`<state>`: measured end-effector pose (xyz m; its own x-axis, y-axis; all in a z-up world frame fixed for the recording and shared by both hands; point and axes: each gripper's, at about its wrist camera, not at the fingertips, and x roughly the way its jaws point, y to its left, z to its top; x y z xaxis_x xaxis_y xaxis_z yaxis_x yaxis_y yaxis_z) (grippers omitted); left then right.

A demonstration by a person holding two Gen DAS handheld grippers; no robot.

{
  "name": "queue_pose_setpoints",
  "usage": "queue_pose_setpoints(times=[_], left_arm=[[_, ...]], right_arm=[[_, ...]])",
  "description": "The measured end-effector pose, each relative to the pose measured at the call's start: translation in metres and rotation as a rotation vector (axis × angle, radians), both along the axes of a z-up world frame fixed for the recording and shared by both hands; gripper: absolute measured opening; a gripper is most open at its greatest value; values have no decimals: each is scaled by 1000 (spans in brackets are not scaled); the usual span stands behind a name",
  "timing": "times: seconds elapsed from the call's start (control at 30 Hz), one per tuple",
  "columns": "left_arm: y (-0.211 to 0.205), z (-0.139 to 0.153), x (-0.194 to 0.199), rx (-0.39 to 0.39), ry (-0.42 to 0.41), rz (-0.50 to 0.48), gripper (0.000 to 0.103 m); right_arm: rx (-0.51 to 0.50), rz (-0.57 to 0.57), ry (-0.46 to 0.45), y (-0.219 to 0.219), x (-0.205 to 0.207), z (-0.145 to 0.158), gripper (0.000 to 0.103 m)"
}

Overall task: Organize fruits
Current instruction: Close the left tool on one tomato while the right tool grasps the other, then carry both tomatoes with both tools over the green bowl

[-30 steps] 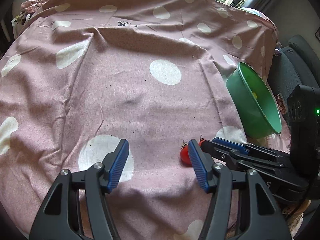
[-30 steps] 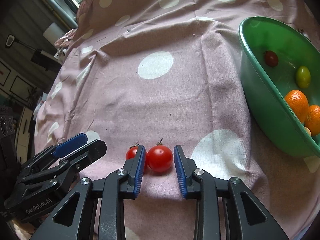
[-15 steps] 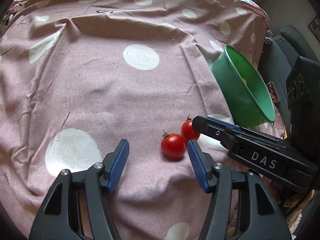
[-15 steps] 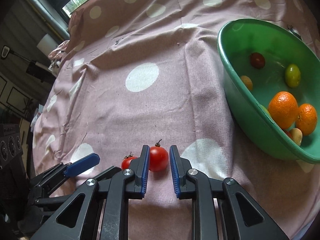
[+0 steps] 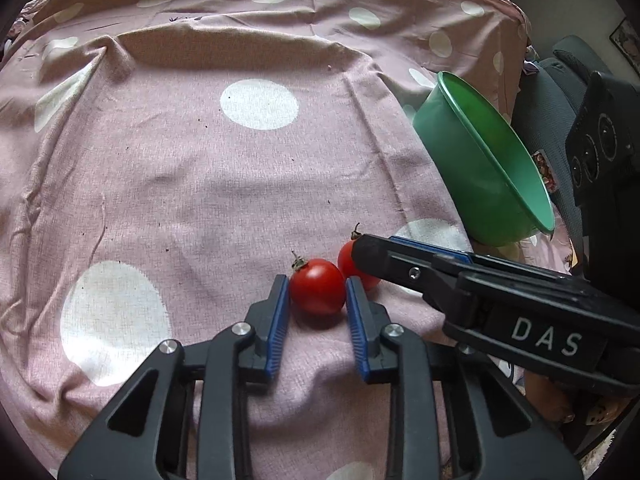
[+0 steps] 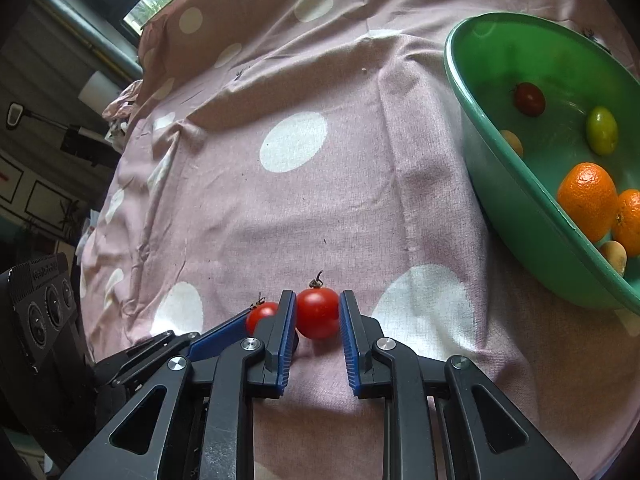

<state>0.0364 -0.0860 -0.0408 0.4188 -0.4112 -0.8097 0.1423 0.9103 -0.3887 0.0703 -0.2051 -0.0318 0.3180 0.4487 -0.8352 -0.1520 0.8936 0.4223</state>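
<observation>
Red tomatoes, two (image 5: 317, 291) (image 6: 318, 312), one clamped in each gripper (image 5: 318, 300) (image 6: 318, 316).

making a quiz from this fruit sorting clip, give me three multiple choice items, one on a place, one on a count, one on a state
1. Where does the green bowl sit relative to the right claw?
A. ahead, to its right
B. behind it
C. ahead, to its left

2. How many oranges lie in the bowl?
A. none
B. two
C. five

3. What is the left claw doing?
A. standing wide open
B. shut on a cherry tomato
C. holding an orange

Answers:
1 A, the bowl fills the right wrist view's right side.
2 B, two orange fruits sit together.
3 B, both blue pads press the tomato.
</observation>
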Motion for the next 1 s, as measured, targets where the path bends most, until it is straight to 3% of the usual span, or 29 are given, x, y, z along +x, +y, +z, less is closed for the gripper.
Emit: queue_pose_setpoints(times=[0.4, 0.63, 1.0], left_arm=[[12, 3, -4, 89, -27, 64, 28], [19, 8, -5, 120, -42, 93, 28], [20, 39, -15, 125, -140, 137, 28]], right_arm=[[0, 14, 37, 8, 3, -11, 26], [-44, 13, -7, 12, 2, -8, 26], [-12, -10, -84, -2, -3, 17, 26]])
